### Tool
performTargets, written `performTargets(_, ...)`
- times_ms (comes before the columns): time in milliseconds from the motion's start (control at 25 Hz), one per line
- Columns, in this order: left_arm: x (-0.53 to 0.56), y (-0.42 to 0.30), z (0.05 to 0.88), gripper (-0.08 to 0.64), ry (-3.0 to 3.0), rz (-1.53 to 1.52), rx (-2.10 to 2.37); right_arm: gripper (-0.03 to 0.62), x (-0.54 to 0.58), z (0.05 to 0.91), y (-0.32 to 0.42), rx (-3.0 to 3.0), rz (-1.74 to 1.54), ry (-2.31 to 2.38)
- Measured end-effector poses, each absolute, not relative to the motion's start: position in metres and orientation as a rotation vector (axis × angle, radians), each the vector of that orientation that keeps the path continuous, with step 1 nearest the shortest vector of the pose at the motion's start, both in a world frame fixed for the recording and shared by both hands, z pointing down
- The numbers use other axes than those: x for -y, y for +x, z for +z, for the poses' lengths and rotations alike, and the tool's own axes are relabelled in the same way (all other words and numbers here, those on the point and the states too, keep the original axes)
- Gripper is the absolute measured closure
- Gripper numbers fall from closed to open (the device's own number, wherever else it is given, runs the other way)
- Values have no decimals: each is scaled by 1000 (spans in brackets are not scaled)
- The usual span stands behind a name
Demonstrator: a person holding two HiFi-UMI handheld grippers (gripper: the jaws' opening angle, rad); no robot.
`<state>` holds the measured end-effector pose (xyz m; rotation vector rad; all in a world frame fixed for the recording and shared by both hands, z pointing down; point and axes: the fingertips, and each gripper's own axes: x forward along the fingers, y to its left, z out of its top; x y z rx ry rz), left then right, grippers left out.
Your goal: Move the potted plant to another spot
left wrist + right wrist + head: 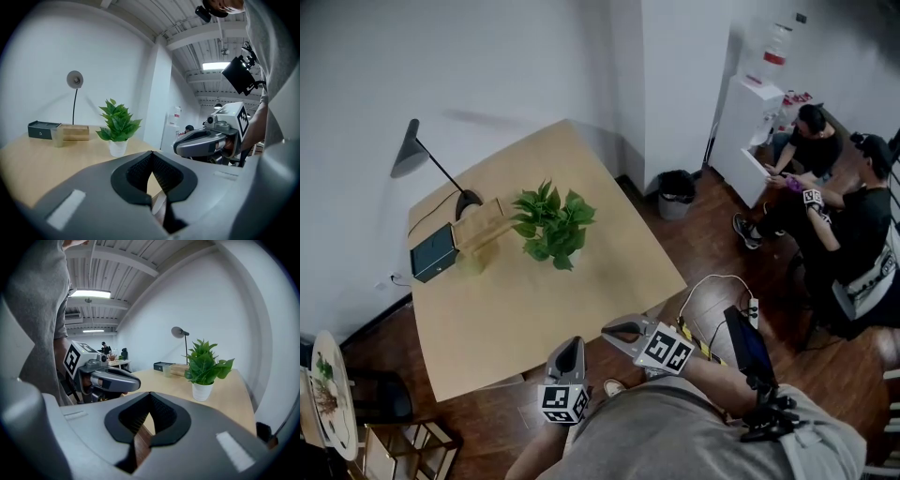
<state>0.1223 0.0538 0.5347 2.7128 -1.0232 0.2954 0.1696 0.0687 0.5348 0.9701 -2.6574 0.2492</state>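
plant (pixel 551 223) mid-frame on table (pixel 600 277), left gripper (pixel 570 349) and right gripper (pixel 619 331) at table's lower edge, both closed, empty, well apart from plant

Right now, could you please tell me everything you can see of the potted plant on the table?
The green leafy plant in a small white pot stands upright on the light wooden table, toward its far half. The white pot is smooth and tapers slightly downward; whether it is ceramic or plastic I cannot tell. The broad, pointed leaves are green, bushy and spread wider than it. Only the tabletop touches it; the light wooden box sits apart, to its left in the head view.
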Motion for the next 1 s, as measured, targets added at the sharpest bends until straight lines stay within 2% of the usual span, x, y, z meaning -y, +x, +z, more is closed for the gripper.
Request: performTargets(1000,-46,138,527,558,2729,273,1043,588,-59,529,187,2655,220,984)
